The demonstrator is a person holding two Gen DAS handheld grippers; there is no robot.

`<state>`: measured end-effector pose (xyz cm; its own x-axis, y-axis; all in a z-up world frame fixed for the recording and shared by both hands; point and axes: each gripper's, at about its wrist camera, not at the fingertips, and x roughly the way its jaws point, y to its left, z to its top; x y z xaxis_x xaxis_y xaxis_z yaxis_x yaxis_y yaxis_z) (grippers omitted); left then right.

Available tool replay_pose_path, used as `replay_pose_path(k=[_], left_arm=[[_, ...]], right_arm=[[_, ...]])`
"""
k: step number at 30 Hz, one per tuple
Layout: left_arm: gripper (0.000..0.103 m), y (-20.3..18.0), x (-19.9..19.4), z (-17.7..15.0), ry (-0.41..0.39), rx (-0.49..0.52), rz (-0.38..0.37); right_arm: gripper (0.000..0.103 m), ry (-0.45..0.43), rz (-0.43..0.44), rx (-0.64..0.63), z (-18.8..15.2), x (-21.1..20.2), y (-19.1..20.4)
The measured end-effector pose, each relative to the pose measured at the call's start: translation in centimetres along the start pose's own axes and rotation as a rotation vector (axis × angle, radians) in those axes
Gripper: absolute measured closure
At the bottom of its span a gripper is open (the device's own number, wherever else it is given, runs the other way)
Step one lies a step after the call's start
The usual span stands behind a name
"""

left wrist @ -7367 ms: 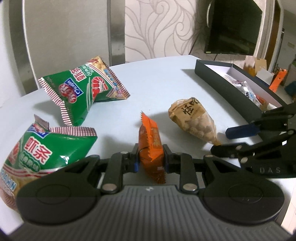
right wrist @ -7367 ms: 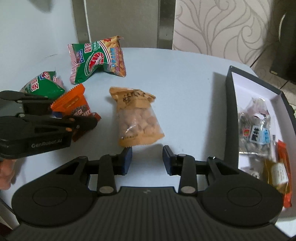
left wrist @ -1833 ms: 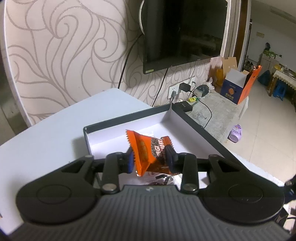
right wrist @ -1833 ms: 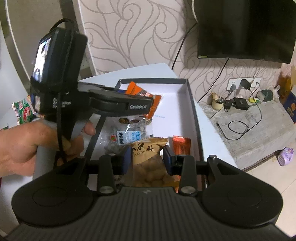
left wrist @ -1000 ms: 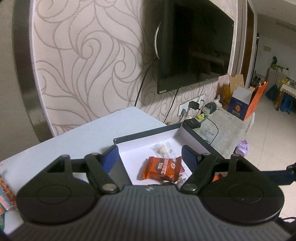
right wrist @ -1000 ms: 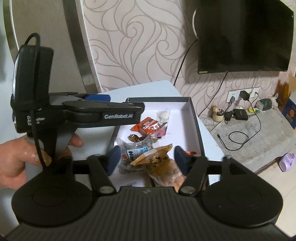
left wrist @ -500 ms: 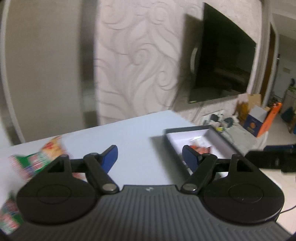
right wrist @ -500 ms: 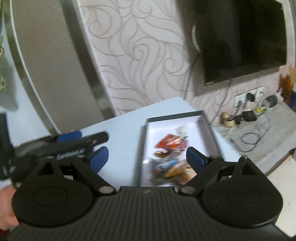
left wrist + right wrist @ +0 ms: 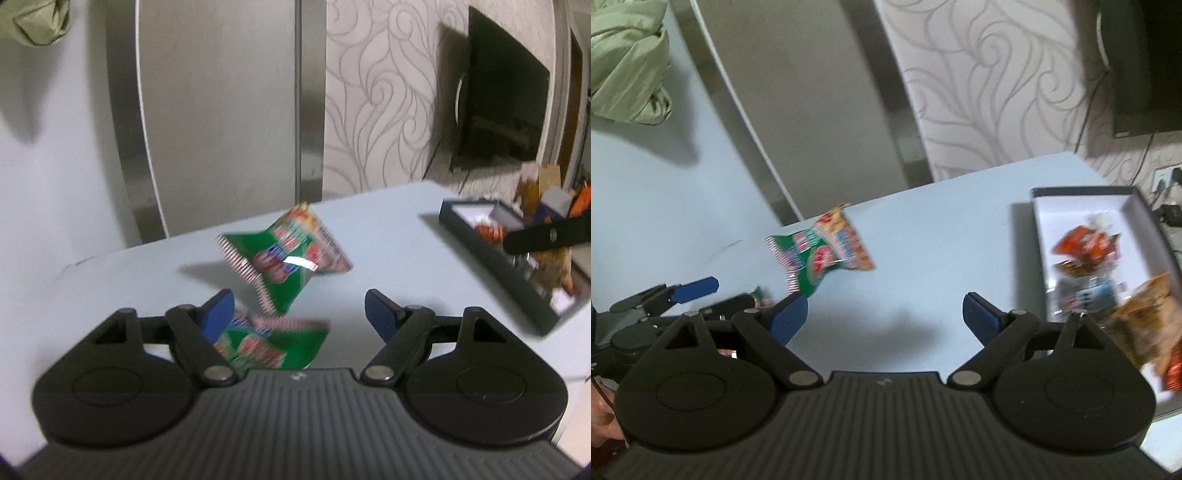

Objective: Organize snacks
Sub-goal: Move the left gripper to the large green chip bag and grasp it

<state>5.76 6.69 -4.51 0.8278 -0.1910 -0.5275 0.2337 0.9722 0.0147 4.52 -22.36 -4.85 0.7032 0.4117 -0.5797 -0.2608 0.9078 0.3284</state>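
Where the orange packet and the peanut bag sat clamped in the tongs a couple of seconds back, both tools now come away bare. The left gripper (image 9: 300, 308) has swung off the box and over to the green snacks, jaws spread wide, nothing between them. The right gripper (image 9: 885, 315) has just been opening its jaws and they gape over bare tabletop, nothing held.

Both tools tilt downward toward the pale blue table (image 9: 388, 229). In the right wrist view the left tool reaches in from the left edge, a hand (image 9: 602, 417) just showing beneath it.

One green shrimp-chip bag (image 9: 286, 258) stands crumpled mid-table, ahead of the left tool's fingers; a second green bag (image 9: 273, 345) lies right at that tool's left fingertip (image 9: 218, 310), partly hidden by the tool's body. Off to the right sits the black box (image 9: 1039, 192), white inside, with the dropped orange packet (image 9: 1084, 240) and the peanut bag (image 9: 1148, 306) among other small packs, blurred. Behind it all: swirl-patterned wall, a dark television (image 9: 502, 122), a green jacket (image 9: 624, 59) hanging upper left.
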Motion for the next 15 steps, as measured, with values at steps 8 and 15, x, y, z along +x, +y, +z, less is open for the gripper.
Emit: replay_pose_path(k=[8, 15], left_arm=[[0.023, 3.3, 0.8, -1.8, 0.038, 0.079, -0.056], [0.024, 4.3, 1.0, -1.6, 0.011, 0.085, -0.109]], right_arm=[[0.010, 0.021, 0.012, -0.004, -0.9, 1.6, 3.2], [0.010, 0.005, -0.019, 0.030, -0.9, 1.6, 3.9]])
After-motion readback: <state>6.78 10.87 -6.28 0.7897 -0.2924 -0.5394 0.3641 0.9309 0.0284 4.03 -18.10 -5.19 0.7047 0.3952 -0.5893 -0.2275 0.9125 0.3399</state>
